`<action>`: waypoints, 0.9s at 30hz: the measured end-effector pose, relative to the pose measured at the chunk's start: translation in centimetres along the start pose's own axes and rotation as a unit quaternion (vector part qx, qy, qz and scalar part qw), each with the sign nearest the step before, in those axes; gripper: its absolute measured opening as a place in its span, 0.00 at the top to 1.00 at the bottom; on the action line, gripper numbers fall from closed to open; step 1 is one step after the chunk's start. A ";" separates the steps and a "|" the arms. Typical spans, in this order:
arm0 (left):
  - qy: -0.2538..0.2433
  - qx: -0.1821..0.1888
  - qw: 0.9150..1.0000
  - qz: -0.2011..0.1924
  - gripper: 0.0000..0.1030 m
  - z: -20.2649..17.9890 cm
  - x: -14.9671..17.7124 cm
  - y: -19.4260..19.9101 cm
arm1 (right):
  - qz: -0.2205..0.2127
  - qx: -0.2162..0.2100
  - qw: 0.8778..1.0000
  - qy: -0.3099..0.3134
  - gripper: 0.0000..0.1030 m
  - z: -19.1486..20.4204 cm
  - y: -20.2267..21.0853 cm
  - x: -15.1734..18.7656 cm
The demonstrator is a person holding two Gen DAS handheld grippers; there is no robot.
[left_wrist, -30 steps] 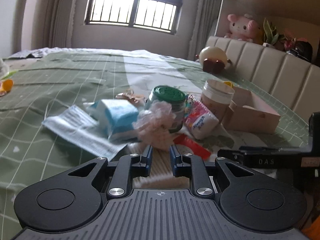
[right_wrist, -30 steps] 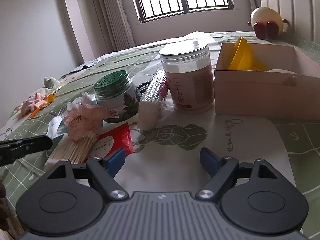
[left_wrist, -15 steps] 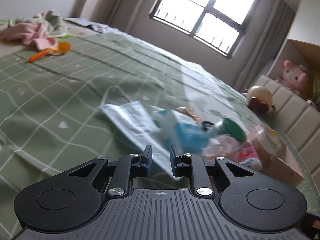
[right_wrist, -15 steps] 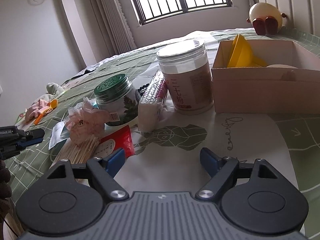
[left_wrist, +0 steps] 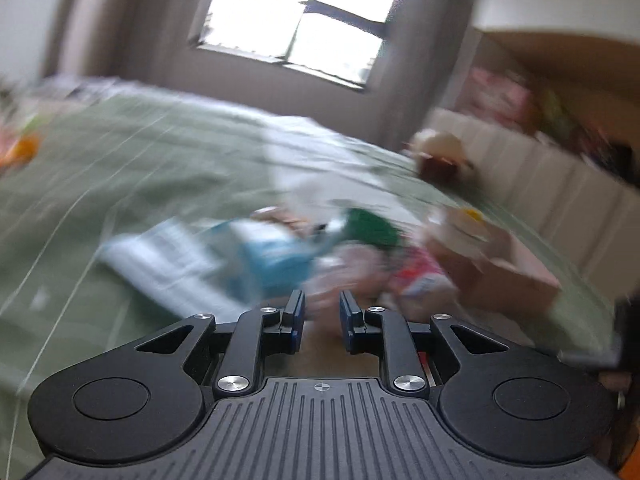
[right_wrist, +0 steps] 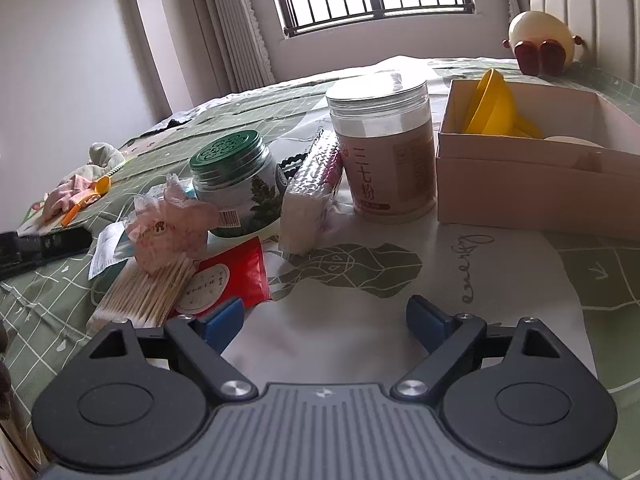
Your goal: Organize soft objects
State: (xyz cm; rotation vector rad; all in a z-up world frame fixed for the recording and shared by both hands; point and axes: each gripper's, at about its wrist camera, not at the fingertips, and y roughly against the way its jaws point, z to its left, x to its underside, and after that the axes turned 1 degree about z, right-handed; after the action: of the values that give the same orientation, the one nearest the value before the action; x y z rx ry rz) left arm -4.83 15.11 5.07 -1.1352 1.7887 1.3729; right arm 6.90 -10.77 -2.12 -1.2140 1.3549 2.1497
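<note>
Hovering both grippers over the near edge of the bed, you are standing at the picking step: nothing is being carried yet.

Right gripper: its jaws have just been opening wider and are now spread wide, with only bare white cloth between them. It is pointing down at the pile from the near side.

Left gripper: the jaws are standing nearly together with a narrow gap, and nothing is being pinched between them. Its view is smeared, so fine detail there cannot be read.

Soft things waiting: the pink crinkled pouch is lying on the bundle of cotton swabs, just left of the green-lidded jar; the wrapped white pads are leaning between that jar and the tall clear-lidded jar. A red packet is lying near your right gripper's left finger. The cardboard box is sitting at the far right, already holding yellow items.

Judgement: the box is looking like the likely destination. Next move is calling for you to bring the open right gripper forward and left onto the pouch or pads, closing gently since both will crush, and avoiding knocking the jars.
</note>
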 end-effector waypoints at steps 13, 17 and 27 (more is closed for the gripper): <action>0.025 -0.025 0.999 0.034 0.80 2.5 2.1 1.1 | 0.096 0.010 0.990 0.103 0.01 3.7 -1.1 -1.5; 0.041 -0.003 0.999 0.035 0.80 3.6 3.4 2.3 | 0.024 -0.057 0.996 0.065 0.01 5.9 0.5 -3.8; 0.063 0.039 0.997 0.031 0.80 3.8 5.5 3.0 | 0.054 -0.039 0.989 0.129 0.78 12.7 -6.3 -6.5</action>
State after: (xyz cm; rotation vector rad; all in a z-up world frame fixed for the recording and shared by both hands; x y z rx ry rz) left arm -10.16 17.56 0.62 -1.1566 1.9641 1.2799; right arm 8.57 4.22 1.82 -1.5274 1.4814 2.1964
